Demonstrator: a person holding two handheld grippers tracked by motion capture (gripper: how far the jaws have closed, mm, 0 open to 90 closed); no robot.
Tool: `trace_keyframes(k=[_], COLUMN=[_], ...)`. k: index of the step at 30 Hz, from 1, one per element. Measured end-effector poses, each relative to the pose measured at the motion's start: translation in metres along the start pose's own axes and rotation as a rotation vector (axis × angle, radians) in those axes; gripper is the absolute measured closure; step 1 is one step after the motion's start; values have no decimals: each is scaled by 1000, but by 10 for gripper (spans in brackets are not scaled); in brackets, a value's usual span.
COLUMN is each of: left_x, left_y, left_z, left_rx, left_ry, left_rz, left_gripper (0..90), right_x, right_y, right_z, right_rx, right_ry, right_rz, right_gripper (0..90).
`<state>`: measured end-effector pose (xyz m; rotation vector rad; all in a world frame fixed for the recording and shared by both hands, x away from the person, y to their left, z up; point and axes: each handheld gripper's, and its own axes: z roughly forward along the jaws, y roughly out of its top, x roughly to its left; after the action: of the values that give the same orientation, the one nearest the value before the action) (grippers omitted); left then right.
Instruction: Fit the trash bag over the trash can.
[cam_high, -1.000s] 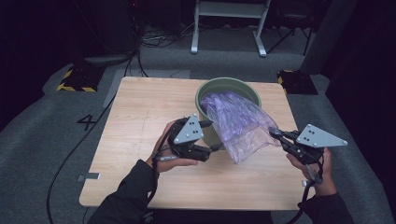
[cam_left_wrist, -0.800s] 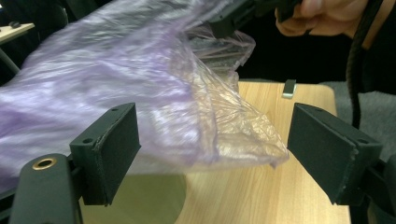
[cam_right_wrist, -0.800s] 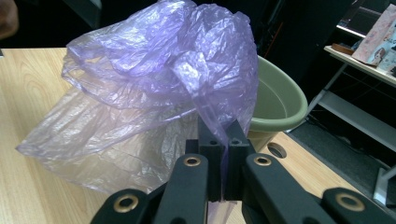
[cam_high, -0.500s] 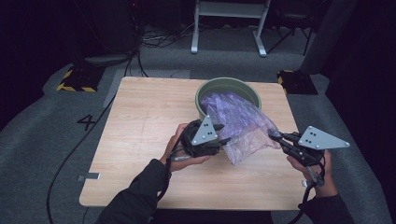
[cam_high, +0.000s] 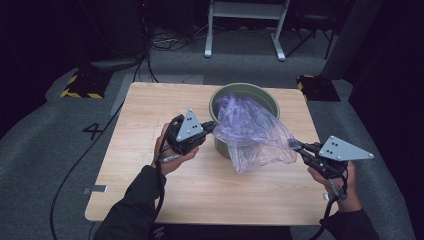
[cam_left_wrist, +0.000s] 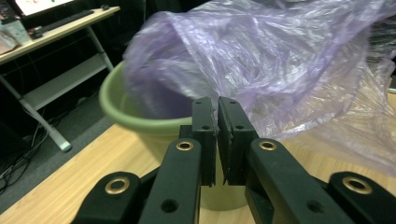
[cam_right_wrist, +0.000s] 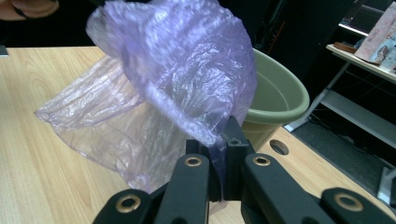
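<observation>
purple film is clamped in your right fingers (cam_right_wrist: 223, 140); left fingers (cam_left_wrist: 217, 116) just closed at the bag (cam_high: 250, 132) edge by the green tub (cam_high: 245, 92), film between them unclear. bag drapes from tub onto bench (cam_high: 150, 110).

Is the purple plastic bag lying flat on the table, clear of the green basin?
No: the purple plastic bag is draped over the rim of the green basin, stretched toward the right claw.
</observation>
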<state>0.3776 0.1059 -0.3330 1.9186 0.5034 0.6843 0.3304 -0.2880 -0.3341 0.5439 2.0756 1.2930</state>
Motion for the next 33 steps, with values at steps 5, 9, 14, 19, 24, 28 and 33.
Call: trace_keyframes(k=[5, 9, 14, 19, 24, 28, 33], left_x=[16, 27, 38, 12, -15, -33, -63], left_y=[-6, -12, -21, -20, -20, -22, -18], left_z=[-8, -14, -18, -22, -32, -43, -40], left_rx=[4, -2, 1, -28, -46, -67, -65], left_ry=[44, 82, 93, -23, -75, -127, -199], left_rz=[-18, -53, -103, -113, -59, -46, 28], left_gripper=[868, 840, 783, 349, 247, 223, 237], right_x=[-3, -5, -7, -4, -2, -1, -2], right_y=[-3, -5, -6, -1, 3, 3, 3], right_z=[-2, -3, -3, -1, 1, 2, 4], right_rx=[1, 7, 8, 9, 16, 27, 34], right_ry=[-7, -14, -16, -17, -19, -26, -26], right_rz=[14, 21, 30, 29, 23, 27, 41], right_gripper=[900, 900, 900, 900, 900, 900, 900])
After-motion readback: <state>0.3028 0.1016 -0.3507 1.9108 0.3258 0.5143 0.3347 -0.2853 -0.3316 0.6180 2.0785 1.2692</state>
